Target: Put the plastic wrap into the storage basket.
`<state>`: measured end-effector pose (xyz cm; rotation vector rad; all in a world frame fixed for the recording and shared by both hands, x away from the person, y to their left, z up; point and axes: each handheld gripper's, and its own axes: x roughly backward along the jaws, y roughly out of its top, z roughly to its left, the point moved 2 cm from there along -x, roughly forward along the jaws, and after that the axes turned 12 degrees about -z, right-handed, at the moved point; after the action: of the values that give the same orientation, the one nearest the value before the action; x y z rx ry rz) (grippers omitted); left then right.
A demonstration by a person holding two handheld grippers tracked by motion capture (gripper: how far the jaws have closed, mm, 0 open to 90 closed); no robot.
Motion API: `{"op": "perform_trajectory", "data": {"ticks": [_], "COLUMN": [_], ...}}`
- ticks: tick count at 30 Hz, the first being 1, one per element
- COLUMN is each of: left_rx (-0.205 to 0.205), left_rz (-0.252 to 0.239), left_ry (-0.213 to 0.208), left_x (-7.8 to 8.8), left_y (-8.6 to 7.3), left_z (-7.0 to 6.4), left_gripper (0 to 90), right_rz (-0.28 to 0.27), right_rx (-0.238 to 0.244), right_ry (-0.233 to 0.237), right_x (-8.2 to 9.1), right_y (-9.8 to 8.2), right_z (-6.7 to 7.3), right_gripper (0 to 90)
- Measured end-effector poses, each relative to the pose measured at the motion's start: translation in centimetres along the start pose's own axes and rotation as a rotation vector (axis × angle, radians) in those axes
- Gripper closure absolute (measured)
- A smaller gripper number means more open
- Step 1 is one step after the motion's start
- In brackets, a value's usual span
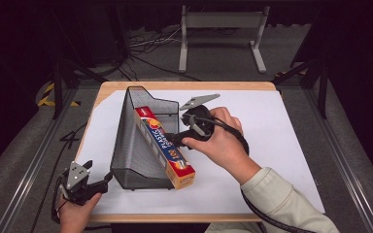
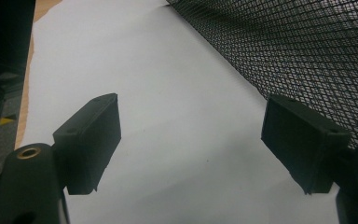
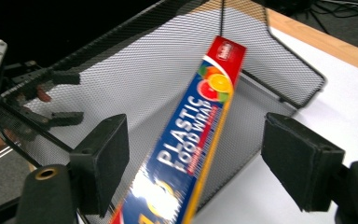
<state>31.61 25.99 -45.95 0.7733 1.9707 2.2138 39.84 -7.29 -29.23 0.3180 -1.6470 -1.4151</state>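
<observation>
Desk: wooden desk (image 1: 184, 86) covered by a white sheet (image 1: 281, 141); bare wood shows along the far edge and at the near left corner.

Basket: black wire-mesh basket (image 1: 136, 145) on the left half of the sheet, tall at the far end, low at the near end, open toward the right.

Box: long plastic-wrap box (image 1: 164, 145), red, blue and orange, lying slantwise in the basket. Its far end rests against the mesh inside; its near end sticks out past the low front rim onto the sheet. In the right gripper view the box (image 3: 191, 154) runs up between the jaws, lettering "PLASTIC FOOD WRAP" readable.

Right tool: right tool (image 1: 174, 140) held in the right hand (image 1: 221, 141), reaching in from the right at the middle of the box. Jaws stand apart, one on each side of the box, neither pad seen pressing it. A grey plate (image 1: 199, 101) sits on top; a black cable (image 1: 252, 208) trails back along the sleeve.

Left tool: left tool (image 1: 104, 183) held in the left hand (image 1: 75, 211) at the near left desk edge, just beside the basket's near left corner. Jaws wide apart, nothing between them; the left gripper view shows the mesh wall (image 2: 284, 51) close beside one pad.

Obstructions: the basket's mesh wall stands between the left tool and the box.

Surroundings: a grey metal stand (image 1: 221, 29) and loose cables (image 1: 150, 43) on the floor beyond the desk.
</observation>
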Motion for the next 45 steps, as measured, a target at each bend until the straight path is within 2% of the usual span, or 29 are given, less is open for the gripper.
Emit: {"op": "perform_trajectory", "data": {"ticks": [8, 12, 15, 19, 21, 22, 25, 28, 31, 33, 35, 41, 45], "left_rx": [0.0, 0.001, -0.001, 0.002, 0.011, 0.011, 0.056, 0.049, 0.043, 0.035, 0.024, 0.019, 0.015], "left_rz": [0.003, 0.002, 0.006, 0.007, 0.004, 0.004, -0.007, -0.008, -0.009, -0.007, -0.003, -0.013, -0.015], "left_ry": [0.002, 0.004, 0.004, 0.007, 0.006, 0.006, 0.0, 0.005, 0.005, 0.001, 0.005, 0.004, 0.007], "left_x": [0.0, 0.1, 0.1, 0.0, 0.0, 0.0, 0.0, 0.2, 0.2, 0.2, 0.2, 0.3, 0.3], "left_y": [0.0, 0.0, 0.0, -0.1, -0.1, -0.1, -0.2, -0.2, -0.2, -0.2, -0.2, -0.1, -0.1], "left_z": [0.0, 0.0, -0.1, -0.1, -0.1, -0.1, 0.2, 0.3, 0.2, 0.2, 0.1, -0.1, 0.0], "left_gripper": [20.4, 20.4, 20.3, 20.3, 20.3, 20.2, 19.8, 19.8, 19.8, 19.8, 19.8, 19.8, 19.8], "right_rz": [-0.034, -0.041, -0.046, -0.059, -0.071, -0.071, -0.101, -0.108, -0.122, -0.149, -0.167, -0.152, -0.158], "right_rx": [-0.043, -0.027, -0.043, -0.039, -0.023, -0.023, 0.019, 0.04, 0.042, 0.029, 0.038, 0.026, 0.002], "right_ry": [-0.004, -0.011, -0.012, -0.028, -0.019, -0.019, -0.017, -0.027, -0.038, -0.054, -0.078, -0.077, -0.074], "right_x": [3.3, 5.4, 7.3, 9.1, 9.7, 9.7, 10.6, 11.1, 11.6, 11.8, 11.9, 11.8, 11.8], "right_y": [-0.8, -1.5, -2.1, -2.9, -3.3, -3.3, -3.9, -4.9, -5.9, -6.7, -7.7, -10.8, -12.8], "right_z": [-2.5, -3.9, -5.3, -6.8, -7.4, -7.4, -8.1, -8.8, -9.5, -10.0, -10.4, -11.3, -11.9], "right_gripper": [24.2, 22.4, 22.4, 22.4, 22.2, 22.2, 21.1, 21.1, 21.2, 21.1, 21.1, 21.1, 21.2]}}
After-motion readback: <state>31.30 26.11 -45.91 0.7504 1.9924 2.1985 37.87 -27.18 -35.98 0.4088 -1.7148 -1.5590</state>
